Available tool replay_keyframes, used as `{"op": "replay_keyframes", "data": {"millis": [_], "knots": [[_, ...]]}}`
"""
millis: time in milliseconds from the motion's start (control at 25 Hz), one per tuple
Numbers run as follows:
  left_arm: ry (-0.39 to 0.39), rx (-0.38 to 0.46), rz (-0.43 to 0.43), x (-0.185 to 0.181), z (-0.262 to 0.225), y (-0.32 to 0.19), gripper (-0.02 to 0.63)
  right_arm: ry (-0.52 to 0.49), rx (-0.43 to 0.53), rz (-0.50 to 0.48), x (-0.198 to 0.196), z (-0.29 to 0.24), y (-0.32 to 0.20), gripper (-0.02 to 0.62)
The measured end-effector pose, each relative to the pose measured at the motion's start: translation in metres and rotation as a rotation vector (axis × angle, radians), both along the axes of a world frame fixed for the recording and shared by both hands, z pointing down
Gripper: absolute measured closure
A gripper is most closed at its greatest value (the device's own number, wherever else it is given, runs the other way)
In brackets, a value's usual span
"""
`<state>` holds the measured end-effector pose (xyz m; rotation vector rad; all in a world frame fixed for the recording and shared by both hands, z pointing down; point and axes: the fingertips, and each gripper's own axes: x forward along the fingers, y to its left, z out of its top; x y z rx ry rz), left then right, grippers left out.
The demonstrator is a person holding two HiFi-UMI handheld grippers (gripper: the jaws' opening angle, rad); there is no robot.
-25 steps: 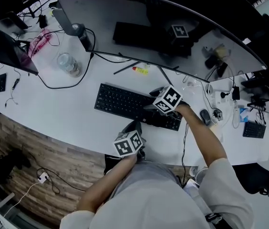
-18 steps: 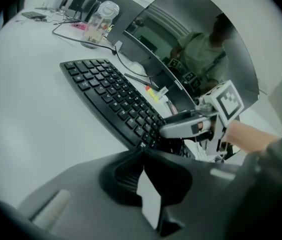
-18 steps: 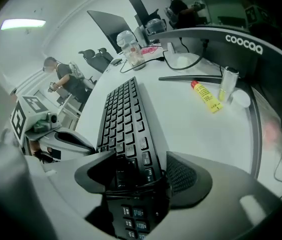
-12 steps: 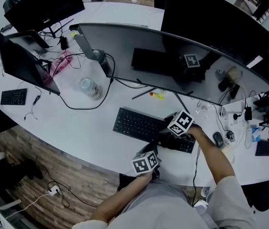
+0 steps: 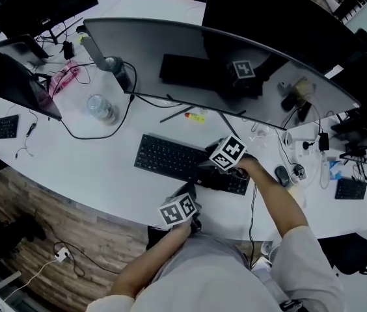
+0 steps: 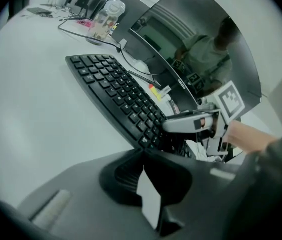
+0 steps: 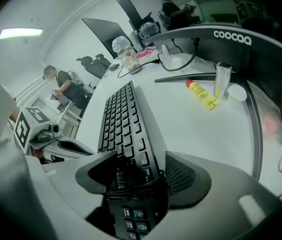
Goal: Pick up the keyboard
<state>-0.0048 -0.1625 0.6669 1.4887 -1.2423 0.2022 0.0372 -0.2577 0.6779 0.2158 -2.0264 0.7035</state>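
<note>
A black keyboard (image 5: 170,156) lies on the white desk (image 5: 92,168) in front of a curved monitor. My right gripper (image 5: 211,169) is at its right part. In the right gripper view the two jaws stand against the long edges of the keyboard (image 7: 123,119), and the right gripper (image 7: 141,176) is shut on it, with a thin black cable looped across the keys there. My left gripper (image 5: 187,192) hovers at the desk's front edge, just short of the keyboard (image 6: 116,89). The left gripper (image 6: 143,156) has its jaws together and holds nothing.
The curved monitor (image 5: 235,77) stands close behind the keyboard. A yellow tube (image 5: 195,116) lies under it. A clear jar (image 5: 99,106) and a black cable sit at the left, a mouse (image 5: 281,158) at the right. Small keypads (image 5: 1,127) (image 5: 349,188) lie at both ends.
The head view has swung about. Both grippers keep the same places relative to the keyboard, and the keyboard has not visibly shifted on the desk.
</note>
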Motion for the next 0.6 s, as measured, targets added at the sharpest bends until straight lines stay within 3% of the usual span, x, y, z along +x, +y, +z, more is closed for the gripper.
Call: {"op": "replay_keyframes", "data": {"millis": [600], "knots": [[-0.008, 0.002, -0.013, -0.0016, 0.0037, 0.0007, 0.606, -0.014, -0.074, -0.034, -0.0008, -0.0012, 0.0007, 0.337]]}}
